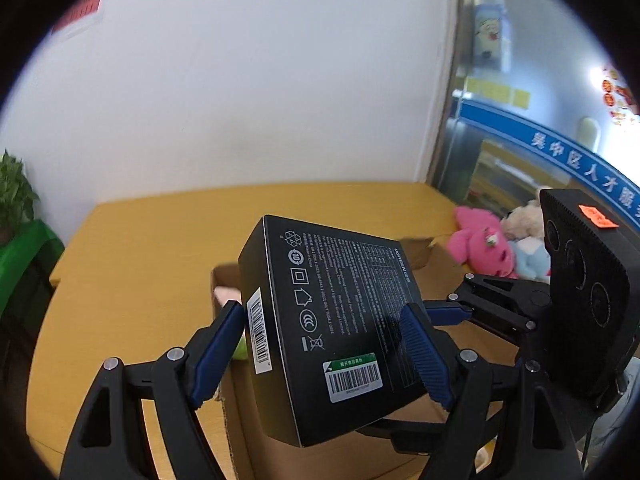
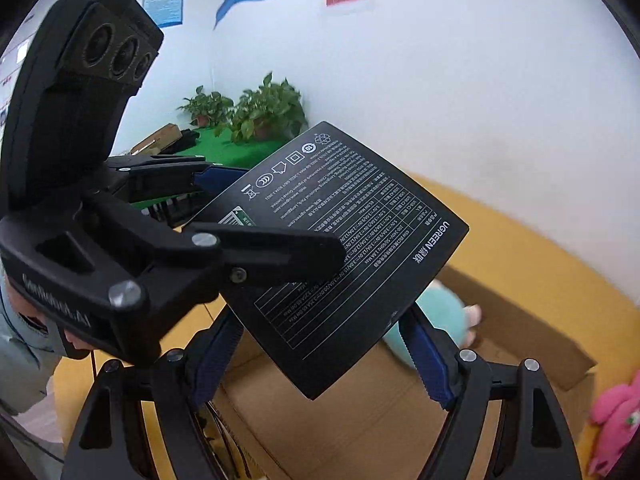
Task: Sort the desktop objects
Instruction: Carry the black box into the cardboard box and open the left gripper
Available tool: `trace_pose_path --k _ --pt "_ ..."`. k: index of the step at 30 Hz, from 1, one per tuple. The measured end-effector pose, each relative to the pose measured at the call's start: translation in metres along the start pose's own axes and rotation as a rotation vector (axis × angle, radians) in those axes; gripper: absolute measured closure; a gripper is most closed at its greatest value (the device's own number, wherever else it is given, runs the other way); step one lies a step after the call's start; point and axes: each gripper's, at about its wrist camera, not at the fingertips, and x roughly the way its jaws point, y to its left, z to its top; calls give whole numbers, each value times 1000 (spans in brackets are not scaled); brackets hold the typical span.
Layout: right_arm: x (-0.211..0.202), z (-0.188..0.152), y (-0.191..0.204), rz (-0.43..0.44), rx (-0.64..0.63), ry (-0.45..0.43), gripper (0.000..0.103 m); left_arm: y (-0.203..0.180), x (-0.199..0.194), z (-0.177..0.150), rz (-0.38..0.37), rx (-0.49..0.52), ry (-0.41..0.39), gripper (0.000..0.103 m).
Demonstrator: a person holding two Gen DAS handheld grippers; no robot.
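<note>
UGREEN-branded black box (image 1: 340, 332), barcode stickers, clamped between left fingers (image 1: 218, 344) and right fingers (image 2: 426, 360).

The charger box (image 1: 336, 328) hung tilted above the open cardboard box (image 2: 520, 320), which sat on the bench (image 1: 152, 248). The left gripper (image 1: 324, 356) clamped the box's edges, and the right gripper (image 2: 320, 356) clamped it from the adjoining side. A stuffed toy (image 2: 440, 312) lay inside the cardboard box; plush toys (image 1: 484, 248) lay on the bench to its right. Potted plants (image 2: 264, 112) stood behind.
</note>
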Motion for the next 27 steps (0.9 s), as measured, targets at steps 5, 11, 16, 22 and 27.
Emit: trace_pose_path --k 5,11,16,22,27 --pt "63 -10 -27 71 78 98 24 31 49 -19 -9 -65 122 23" --pt "125 -32 -48 136 133 252 24 43 90 -47 -1 -93 267 23" --pt "154 -41 -60 228 179 364 24 42 112 -51 42 -119 386 23" --pt "192 -44 -73 259 216 482 24 35 129 -62 112 -54 477 23" --pt "197 -43 -75 237 219 492 22 39 119 -61 97 -83 463 23"
